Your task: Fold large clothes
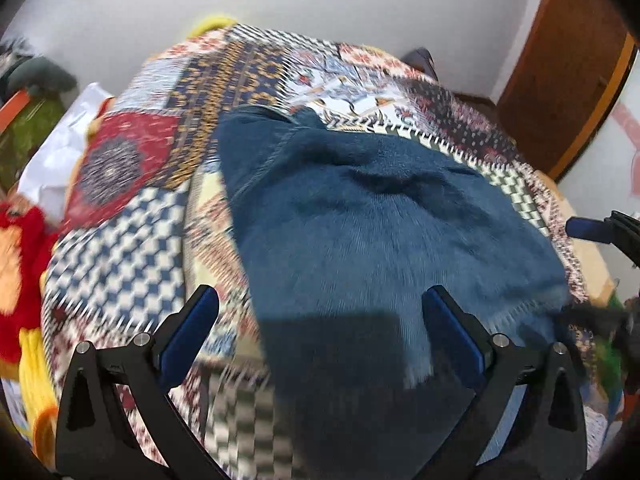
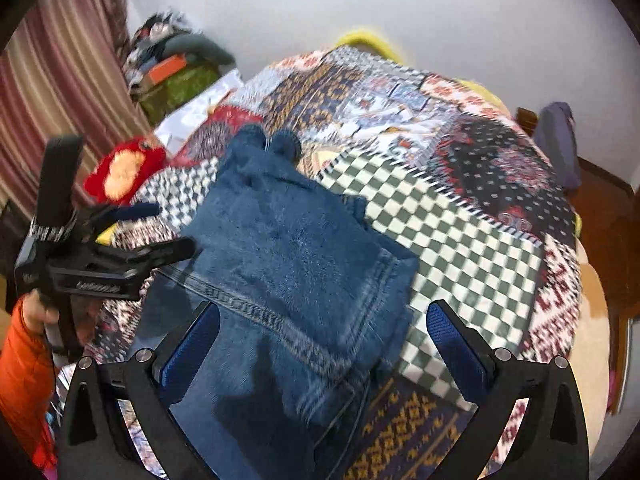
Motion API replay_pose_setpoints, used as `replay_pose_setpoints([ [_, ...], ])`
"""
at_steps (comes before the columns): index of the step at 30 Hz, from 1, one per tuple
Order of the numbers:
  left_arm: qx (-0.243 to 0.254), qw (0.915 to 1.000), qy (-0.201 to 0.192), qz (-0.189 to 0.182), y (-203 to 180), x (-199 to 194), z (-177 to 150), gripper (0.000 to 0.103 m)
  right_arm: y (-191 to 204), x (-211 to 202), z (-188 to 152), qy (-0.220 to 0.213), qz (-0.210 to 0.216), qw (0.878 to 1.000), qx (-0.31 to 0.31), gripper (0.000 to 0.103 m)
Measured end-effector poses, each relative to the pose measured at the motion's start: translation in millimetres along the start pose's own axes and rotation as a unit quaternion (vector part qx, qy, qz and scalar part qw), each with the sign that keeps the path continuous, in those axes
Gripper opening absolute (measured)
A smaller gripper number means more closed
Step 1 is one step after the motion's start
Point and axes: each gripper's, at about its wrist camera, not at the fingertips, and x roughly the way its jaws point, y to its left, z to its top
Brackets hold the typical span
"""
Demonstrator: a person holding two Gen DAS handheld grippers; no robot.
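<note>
A dark blue fleece garment (image 1: 372,224) lies folded on a patchwork bedspread (image 1: 132,248), with a stitched seam along its left side. It also shows in the right wrist view (image 2: 296,256), folded into a rough rectangle. My left gripper (image 1: 320,320) is open and empty, hovering over the garment's near edge. My right gripper (image 2: 322,332) is open and empty above the garment's near right corner. The left gripper also shows in the right wrist view (image 2: 160,228), open at the garment's left edge. A fingertip (image 1: 588,230) of the right gripper shows at the right edge of the left wrist view.
A red and yellow plush toy (image 2: 124,172) lies at the bed's left side, next to white fabric (image 1: 52,152). A pile of clothes and bags (image 2: 172,76) stands by the striped curtain (image 2: 52,92). A wooden door (image 1: 568,68) is at the right. The patchwork bedspread (image 2: 460,216) extends to the right.
</note>
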Motion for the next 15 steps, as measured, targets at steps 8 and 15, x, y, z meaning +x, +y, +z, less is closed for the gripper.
replay_pose_setpoints([
  [8,-0.067,0.9976,-0.015,-0.009,24,33,48,0.103,-43,49,-5,0.033,0.026,0.999,0.027,0.103],
  [15,-0.1,0.9936,-0.046,0.025,44,15,68,0.103,-80,38,0,0.021,0.021,0.996,0.081,0.103],
])
